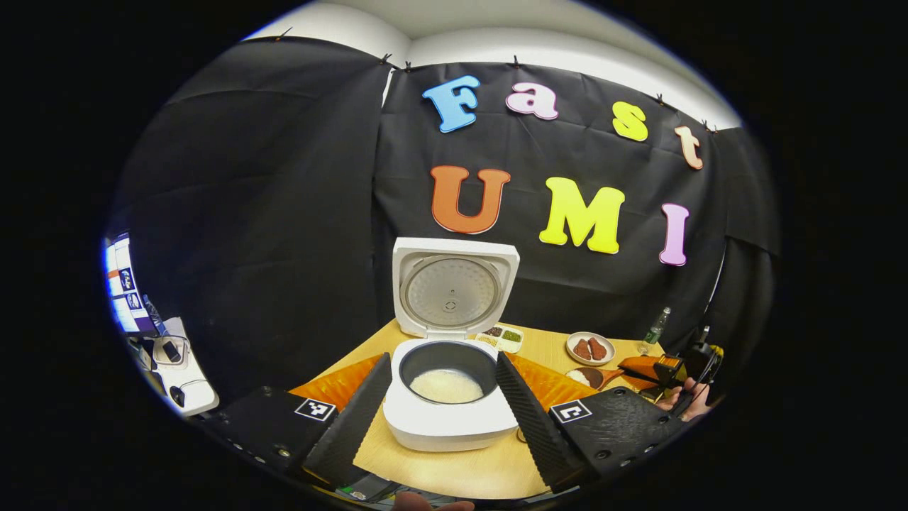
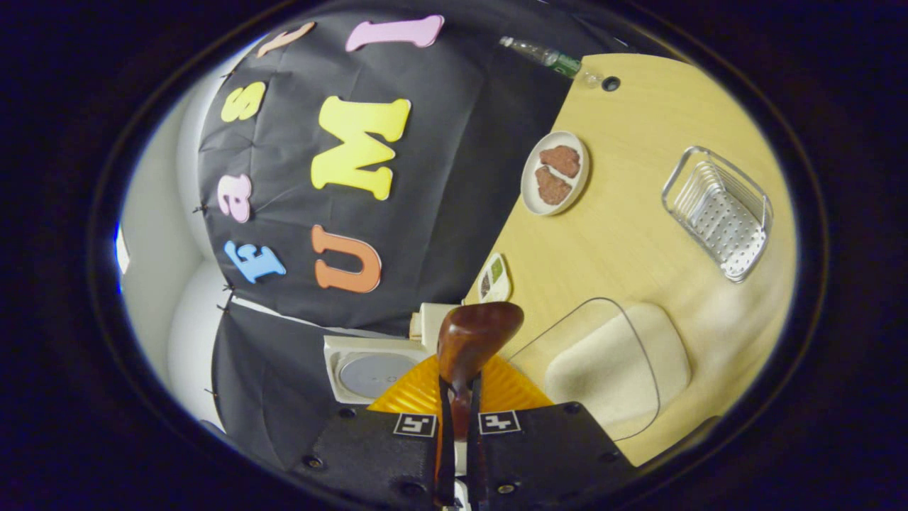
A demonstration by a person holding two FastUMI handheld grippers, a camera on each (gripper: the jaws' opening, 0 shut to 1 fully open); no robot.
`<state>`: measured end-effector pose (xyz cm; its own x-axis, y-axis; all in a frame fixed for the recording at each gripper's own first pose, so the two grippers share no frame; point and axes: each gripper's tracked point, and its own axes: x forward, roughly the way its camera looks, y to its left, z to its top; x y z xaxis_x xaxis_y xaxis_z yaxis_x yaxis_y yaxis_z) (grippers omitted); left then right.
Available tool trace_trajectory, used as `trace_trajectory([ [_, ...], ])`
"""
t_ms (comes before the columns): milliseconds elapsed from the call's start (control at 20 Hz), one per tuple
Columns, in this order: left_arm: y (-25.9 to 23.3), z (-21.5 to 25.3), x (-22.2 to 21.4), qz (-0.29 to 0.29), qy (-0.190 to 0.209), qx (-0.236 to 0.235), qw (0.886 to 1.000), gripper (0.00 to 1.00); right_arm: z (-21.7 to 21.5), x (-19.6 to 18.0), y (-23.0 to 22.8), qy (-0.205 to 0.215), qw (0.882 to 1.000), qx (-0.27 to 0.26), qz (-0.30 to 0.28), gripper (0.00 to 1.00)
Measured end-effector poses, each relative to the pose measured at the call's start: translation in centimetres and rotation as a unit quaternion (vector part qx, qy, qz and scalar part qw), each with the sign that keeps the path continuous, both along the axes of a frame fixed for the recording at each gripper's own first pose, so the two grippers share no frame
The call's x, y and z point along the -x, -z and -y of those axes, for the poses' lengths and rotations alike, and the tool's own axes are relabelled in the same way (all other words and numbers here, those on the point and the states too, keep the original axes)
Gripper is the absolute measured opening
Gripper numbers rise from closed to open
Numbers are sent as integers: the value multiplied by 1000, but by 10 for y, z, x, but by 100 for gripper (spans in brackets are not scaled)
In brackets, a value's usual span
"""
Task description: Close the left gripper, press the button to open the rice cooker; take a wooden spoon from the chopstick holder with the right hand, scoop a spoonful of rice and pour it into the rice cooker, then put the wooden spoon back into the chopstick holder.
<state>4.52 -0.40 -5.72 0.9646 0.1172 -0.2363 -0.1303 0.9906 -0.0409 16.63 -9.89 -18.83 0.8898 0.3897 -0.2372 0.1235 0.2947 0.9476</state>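
Step in hand: judged from the open lid and the spoon in the right gripper, the scooping and carrying part; rice already lies in the pot, so this may be a scoop being fetched or one just tipped, and I cannot tell which.
Left gripper (image 1: 443, 397): jaws spread wide, holding nothing; the rice cooker (image 1: 448, 415) sits between and just ahead of its two fingers.
Rice cooker lid (image 1: 454, 292): raised upright behind the pot, so the button press looks done.
Inner pot (image 1: 447, 372): a white patch of rice at the bottom, straight ahead of the left jaws.
Right gripper (image 2: 460, 419): jaws drawn narrow and clamped on the handle of the wooden spoon (image 2: 472, 341), whose bowl juts forward past the fingertips with its back to the camera.
Rice supply: a clear container of rice (image 2: 617, 365) lies just beside the spoon bowl, to the right of the right jaws.
Chopstick holder: I cannot make it out for certain.
Other items: a plate with two brown pieces (image 2: 553, 172) and a clear drain basket (image 2: 720, 213) well ahead of the right jaws on the wooden table (image 2: 638, 128).
Doing it well: keep the grip firm, level the bowl before travel, and tip only once over the pot.
Risk: grains spilling onto the orange mat (image 1: 340, 380).
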Motion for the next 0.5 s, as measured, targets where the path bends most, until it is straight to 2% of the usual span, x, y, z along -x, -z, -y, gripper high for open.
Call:
trace_trajectory([
  [300, -2, -20, 20, 11, -25, -15, 1000, 94, -73, -40, -47, -61, 998, 13, 30, 10],
  [350, -2, -26, 24, 13, -31, -18, 999, 94, -86, -47, -54, -74, 996, 24, 37, 6],
  [500, -11, -34, 37, 27, -39, -17, 999, 94, -118, -70, -73, -98, 991, 73, 59, 11],
])
